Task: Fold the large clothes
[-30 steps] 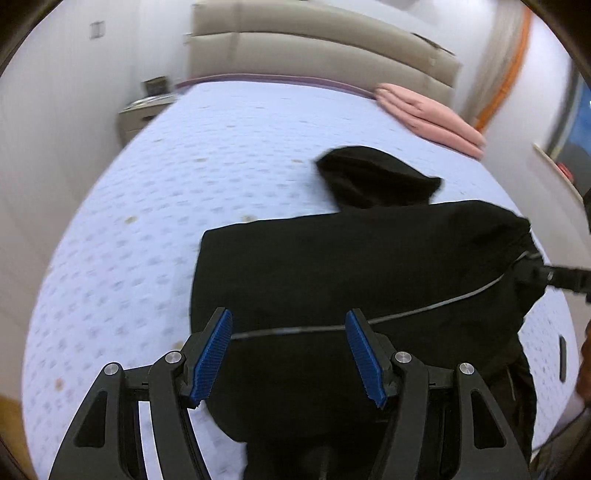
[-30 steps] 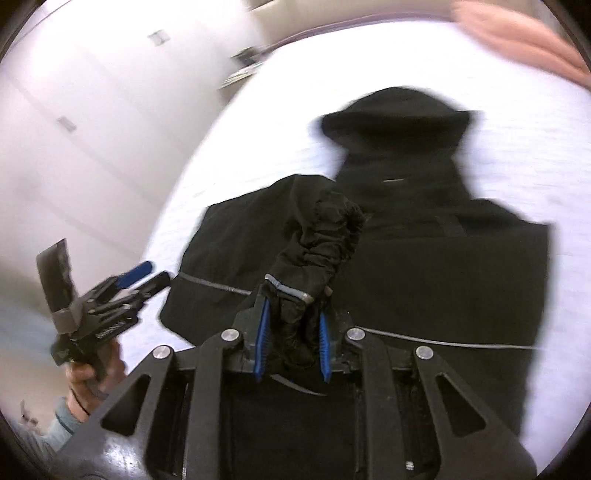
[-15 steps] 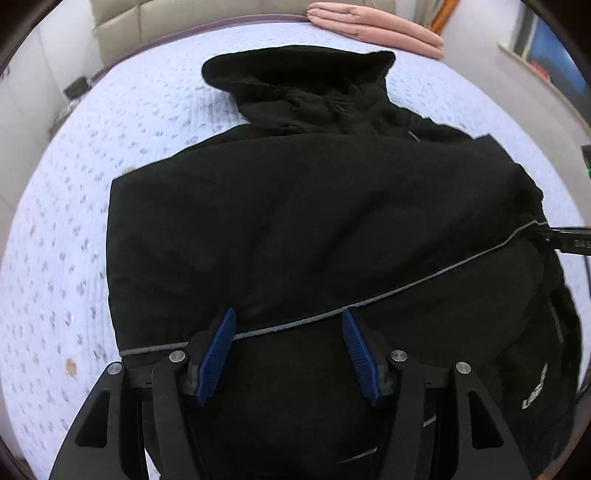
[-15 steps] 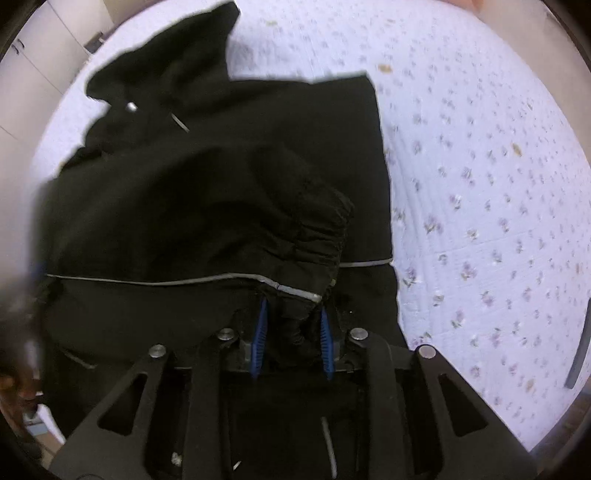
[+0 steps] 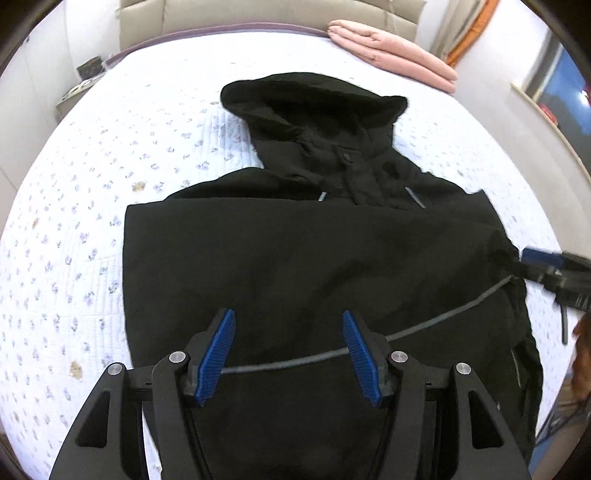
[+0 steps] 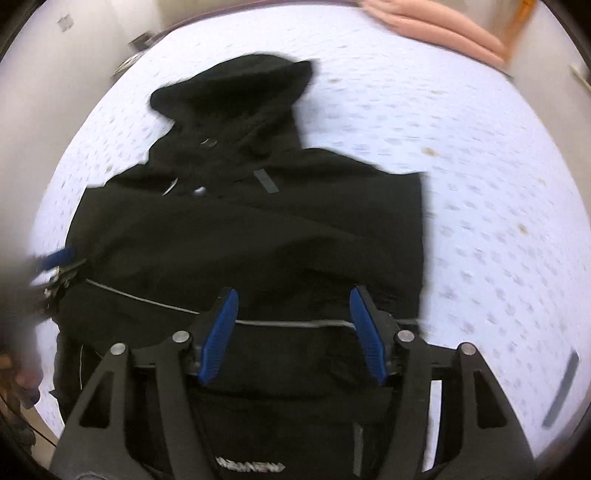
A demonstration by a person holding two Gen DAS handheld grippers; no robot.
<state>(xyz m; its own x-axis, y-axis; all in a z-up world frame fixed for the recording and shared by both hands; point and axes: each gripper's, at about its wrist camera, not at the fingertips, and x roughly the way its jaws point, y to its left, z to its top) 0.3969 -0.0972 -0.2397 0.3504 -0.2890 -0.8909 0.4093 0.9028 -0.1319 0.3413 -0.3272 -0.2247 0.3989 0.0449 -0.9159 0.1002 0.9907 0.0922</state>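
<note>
A black hooded jacket (image 5: 303, 258) lies on the bed with its hood (image 5: 310, 99) pointing to the headboard and both sleeves folded in over the body. A thin grey stripe (image 5: 443, 317) runs across it. My left gripper (image 5: 288, 332) hovers open and empty over the jacket's lower part. My right gripper (image 6: 293, 310) is open and empty over the same jacket (image 6: 258, 229); it also shows at the right edge of the left wrist view (image 5: 554, 269). The left gripper shows blurred at the left edge of the right wrist view (image 6: 55, 262).
The bed has a white quilt with small flowers (image 5: 92, 206). A folded pink blanket (image 5: 391, 55) lies near the beige headboard (image 5: 258, 14). A nightstand (image 5: 85, 81) stands at the far left. A dark flat object (image 6: 561, 387) lies on the quilt at right.
My right gripper has opened and let go of the black sleeve cuff, which now lies on the jacket. Both grippers have shifted over the jacket's lower part.
</note>
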